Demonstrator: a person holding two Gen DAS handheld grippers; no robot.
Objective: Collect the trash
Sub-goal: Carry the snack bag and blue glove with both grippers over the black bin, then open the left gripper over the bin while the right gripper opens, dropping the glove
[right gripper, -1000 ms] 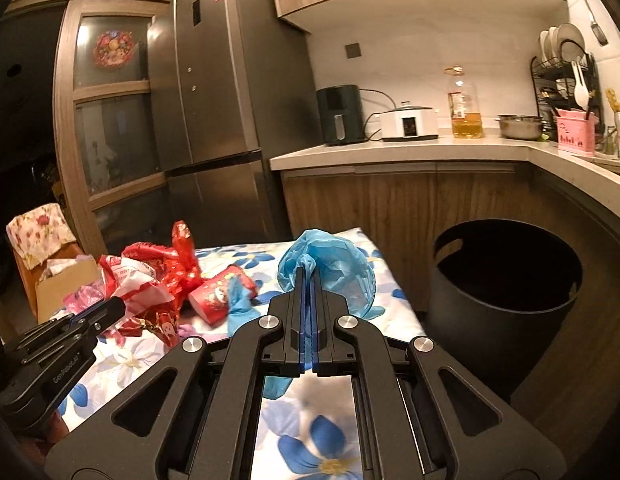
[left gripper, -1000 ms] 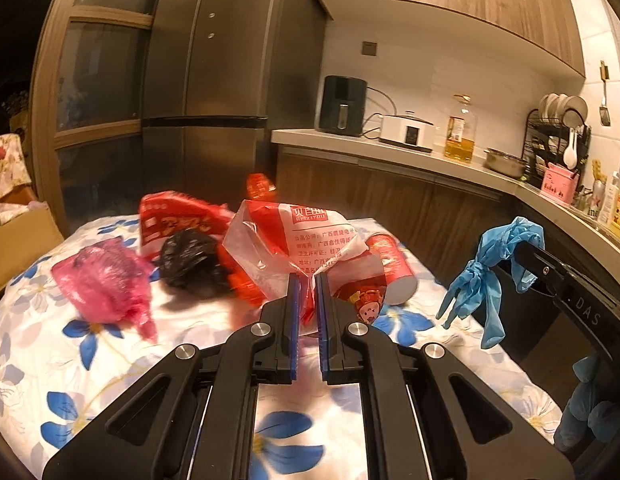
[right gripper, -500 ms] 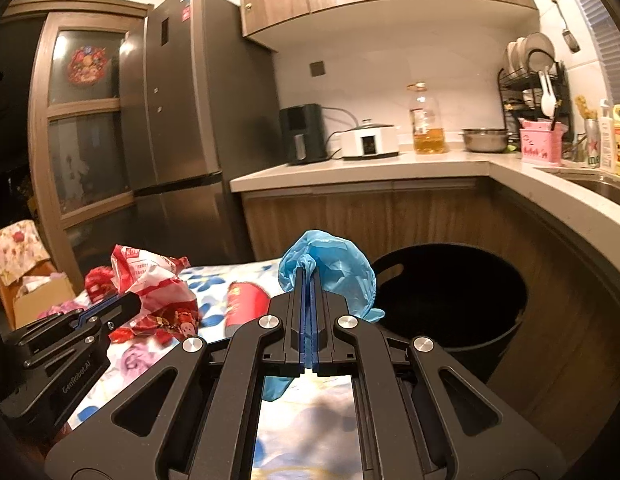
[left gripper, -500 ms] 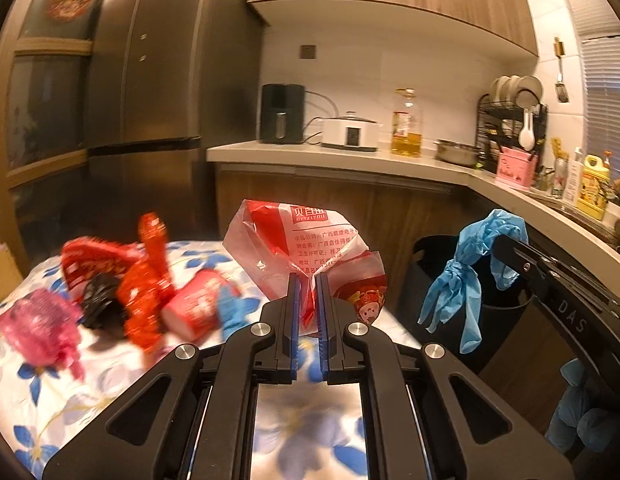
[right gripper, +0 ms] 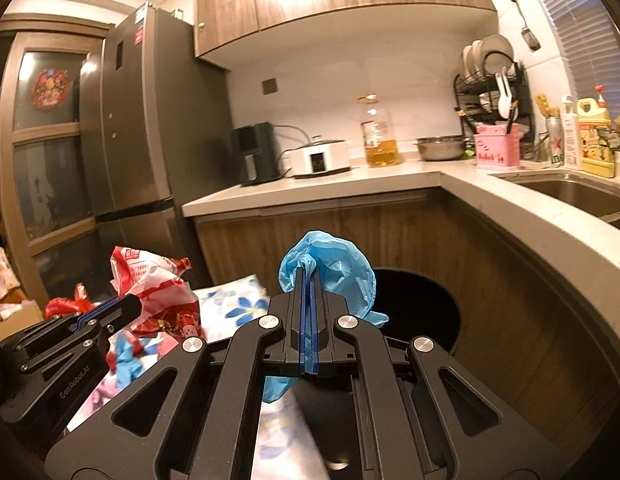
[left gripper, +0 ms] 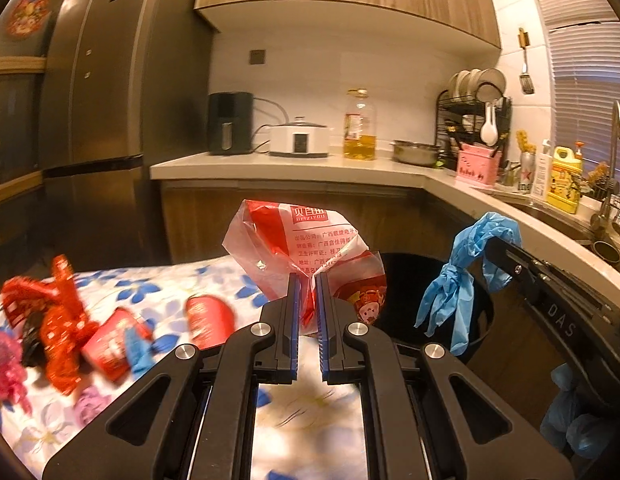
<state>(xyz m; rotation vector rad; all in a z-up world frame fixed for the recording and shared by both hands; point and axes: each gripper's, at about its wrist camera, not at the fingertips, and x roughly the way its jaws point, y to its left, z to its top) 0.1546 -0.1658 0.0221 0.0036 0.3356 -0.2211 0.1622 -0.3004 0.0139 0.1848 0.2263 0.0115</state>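
Swung from the flowered tabletop [left gripper: 158, 280] toward the round black bin [right gripper: 425, 312]; left tongs [left gripper: 308, 280] clamped on crinkled red-and-white plastic bag [left gripper: 294, 240], right tongs [right gripper: 308, 276] on crumpled blue glove [right gripper: 333, 268]; ready for dropping.

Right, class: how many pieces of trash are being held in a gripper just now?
2: a red-and-white bag in the left gripper, a blue glove in the right gripper. None seems hidden.

Red-and-white wrapper [left gripper: 306, 248], blue glove [right gripper: 329, 272], black bin [right gripper: 421, 308], blue-flowered white tablecloth [left gripper: 158, 288].
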